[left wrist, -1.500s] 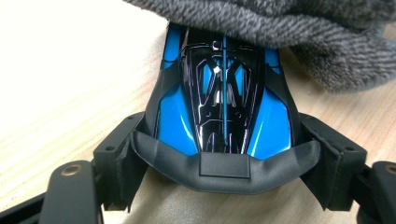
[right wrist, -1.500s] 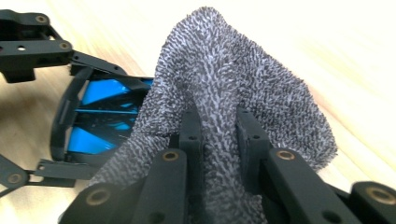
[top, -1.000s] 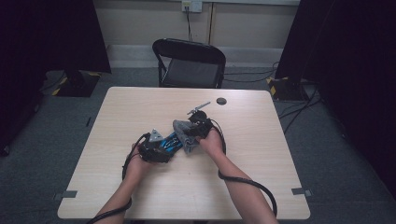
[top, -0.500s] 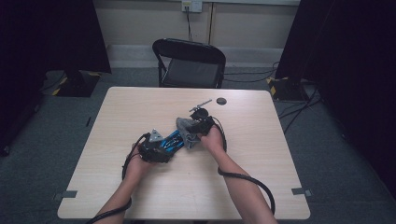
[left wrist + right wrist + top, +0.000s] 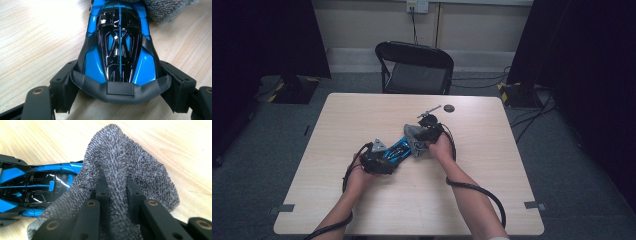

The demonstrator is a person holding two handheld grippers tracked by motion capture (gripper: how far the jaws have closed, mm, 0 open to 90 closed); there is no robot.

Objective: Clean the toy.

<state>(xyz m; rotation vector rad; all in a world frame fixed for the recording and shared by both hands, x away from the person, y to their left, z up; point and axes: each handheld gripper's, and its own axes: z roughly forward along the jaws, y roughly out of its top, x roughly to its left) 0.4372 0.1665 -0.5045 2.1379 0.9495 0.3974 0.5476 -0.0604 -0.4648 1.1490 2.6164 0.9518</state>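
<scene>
Blue toy car [image 5: 120,47] lying diagonally on the table [image 5: 492,200], its end clamped by the left gripper [image 5: 120,92], its far end under the grey cloth [image 5: 120,170] pinched by the right gripper [image 5: 117,192].

This looks like a recording studio or a lab room, not a home. A plain wooden bench [image 5: 362,120] stands alone on grey carpet [image 5: 562,165]. Black curtains [image 5: 267,40] hang at 10 and 2 o'clock. At 12 o'clock there is a black folding chair [image 5: 414,67] and a bare wall with a socket [image 5: 417,6]. Cables [image 5: 532,120] lie on the floor at 3 o'clock, and yellow-black tape [image 5: 507,90] marks a stand foot there.
</scene>
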